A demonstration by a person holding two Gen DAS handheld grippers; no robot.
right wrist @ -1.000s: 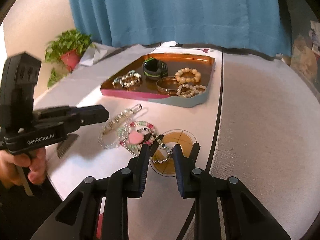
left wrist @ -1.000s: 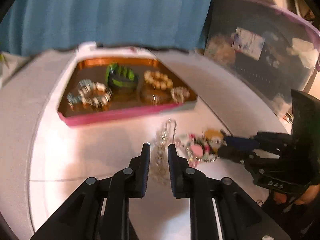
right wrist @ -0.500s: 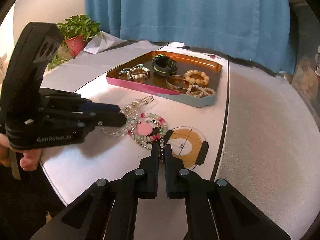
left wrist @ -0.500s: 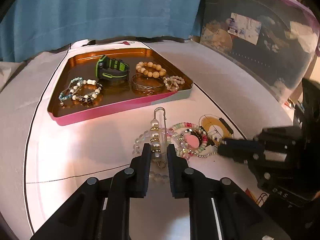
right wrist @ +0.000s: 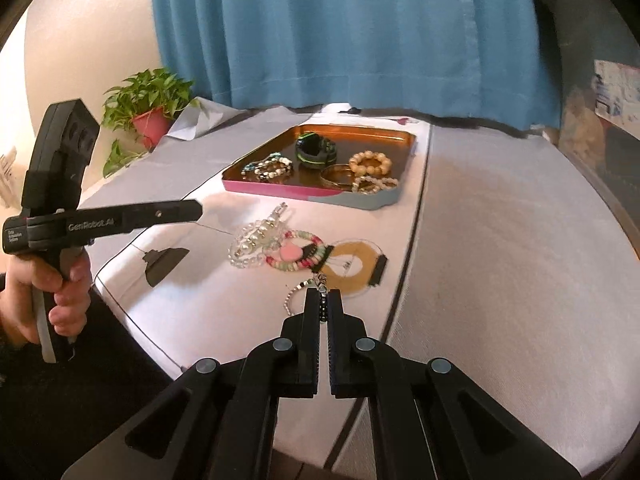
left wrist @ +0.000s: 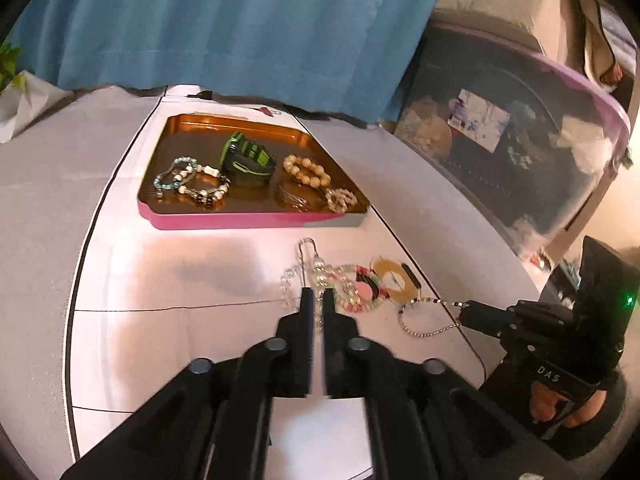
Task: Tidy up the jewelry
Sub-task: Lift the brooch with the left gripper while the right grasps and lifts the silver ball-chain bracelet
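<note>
A copper tray [left wrist: 248, 220] [right wrist: 256, 189] with a pink rim holds several bracelets and a green-and-black watch [left wrist: 246, 157] [right wrist: 314, 151]. In front of it on the white table lies a pile: a pearl pin brooch [left wrist: 316, 268] [right wrist: 260, 232], a clear bead bracelet, and a pink-and-green beaded bracelet [left wrist: 362, 290] [right wrist: 296, 254]. My left gripper [left wrist: 316, 298] [right wrist: 198, 210] is shut, above the pile, holding nothing. My right gripper [right wrist: 324, 298] [left wrist: 464, 310] is shut on a silver chain bracelet [left wrist: 424, 322] [right wrist: 316, 286] and is pulling it out of the pile.
A yellow round marker [left wrist: 394, 280] [right wrist: 360, 262] is printed on the table beside the pile. A potted plant [right wrist: 150, 110] stands at the far left. A blue curtain [right wrist: 340, 28] hangs behind. A clear storage bin [left wrist: 520, 152] stands at the right.
My right gripper closed on the silver chain and drew it back from the pile. My left gripper narrowed to shut and rose, with the pearl brooch left on the table.
</note>
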